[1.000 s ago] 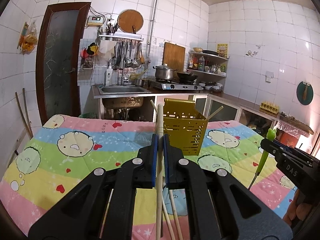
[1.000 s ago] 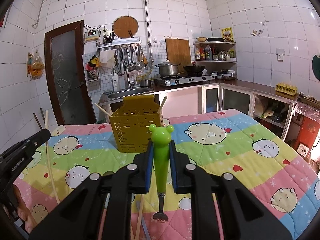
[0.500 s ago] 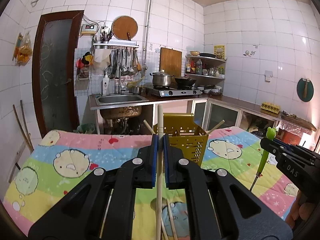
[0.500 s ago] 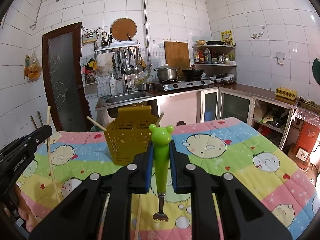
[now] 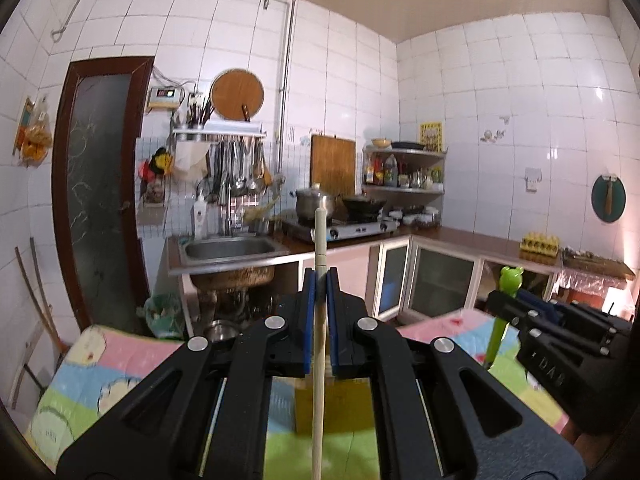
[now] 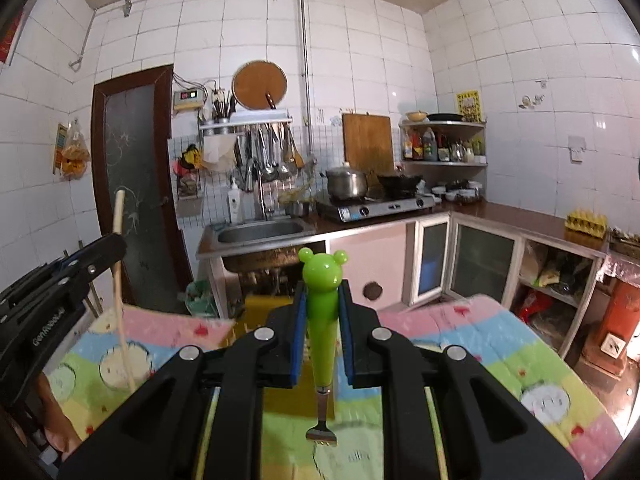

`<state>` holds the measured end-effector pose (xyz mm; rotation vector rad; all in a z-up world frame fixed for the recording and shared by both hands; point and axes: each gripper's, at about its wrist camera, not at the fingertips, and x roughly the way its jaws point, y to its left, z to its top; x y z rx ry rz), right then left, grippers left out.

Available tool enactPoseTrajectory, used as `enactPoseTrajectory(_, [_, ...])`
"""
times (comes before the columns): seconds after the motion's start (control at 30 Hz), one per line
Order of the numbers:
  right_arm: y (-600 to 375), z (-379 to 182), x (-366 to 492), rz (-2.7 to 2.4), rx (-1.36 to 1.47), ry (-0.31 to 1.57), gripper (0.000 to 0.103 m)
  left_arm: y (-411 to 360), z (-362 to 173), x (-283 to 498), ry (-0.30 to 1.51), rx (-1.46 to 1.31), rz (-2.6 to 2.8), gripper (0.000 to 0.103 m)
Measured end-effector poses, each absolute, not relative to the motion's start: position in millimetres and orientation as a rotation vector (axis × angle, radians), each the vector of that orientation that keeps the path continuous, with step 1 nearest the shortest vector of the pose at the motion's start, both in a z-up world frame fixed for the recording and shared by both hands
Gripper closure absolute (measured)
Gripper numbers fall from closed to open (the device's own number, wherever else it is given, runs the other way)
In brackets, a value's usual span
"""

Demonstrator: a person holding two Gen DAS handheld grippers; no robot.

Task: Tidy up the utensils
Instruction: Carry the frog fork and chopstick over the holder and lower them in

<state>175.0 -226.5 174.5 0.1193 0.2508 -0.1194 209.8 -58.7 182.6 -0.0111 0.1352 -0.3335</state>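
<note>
Kitchen tiles behind, I hold a chopstick [image 5: 319, 320] pinched in my left gripper [image 5: 319, 292] and a green fork [image 6: 322, 320] in my right gripper [image 6: 322, 304], both above the yellow holder [image 5: 340, 408]; neither is dropped in yet.

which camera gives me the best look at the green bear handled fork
The right wrist view. There the fork sits centred in the right gripper, bear head up, tines hanging below in full sight. The left wrist view shows only the fork's green handle from the side at the right edge; its tines are out of sight.
</note>
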Motion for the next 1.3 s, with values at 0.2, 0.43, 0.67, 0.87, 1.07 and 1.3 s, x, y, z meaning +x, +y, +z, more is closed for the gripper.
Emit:
enactPoseTrajectory(0.2, [-230.7,196.8,224.1,-0.098,0.131,0.228,0.087,-79.1,202.5,261.2,0.098,-0.034,-0.338,0.099])
enactPoseTrajectory(0.43, [-235.7,186.4,269.2,-0.092,0.116,0.242,0.087,-82.3,188.9,314.8,0.110,-0.079,-0.343,0.099])
enactPoseTrajectory(0.67, [-241.6,164.1,304.3,-0.088,0.118,0.277,0.087,-92.8,172.3,350.5,0.093,-0.074,-0.347,0.099])
enactPoseTrajectory(0.87, [-242.9,140.3,324.9,-0.082,0.127,0.312,0.087,-98.3,152.6,378.8,0.129,-0.079,-0.347,0.099])
enactPoseTrajectory(1.07, [-244.7,118.0,338.7,-0.081,0.146,0.354,0.087,-98.2,127.4,395.5,0.165,-0.054,-0.329,0.099])
enactPoseTrajectory(1.3, [-238.7,92.7,340.6,-0.086,0.121,0.394,0.087,-95.6,107.4,404.9,0.214,-0.043,-0.313,0.098])
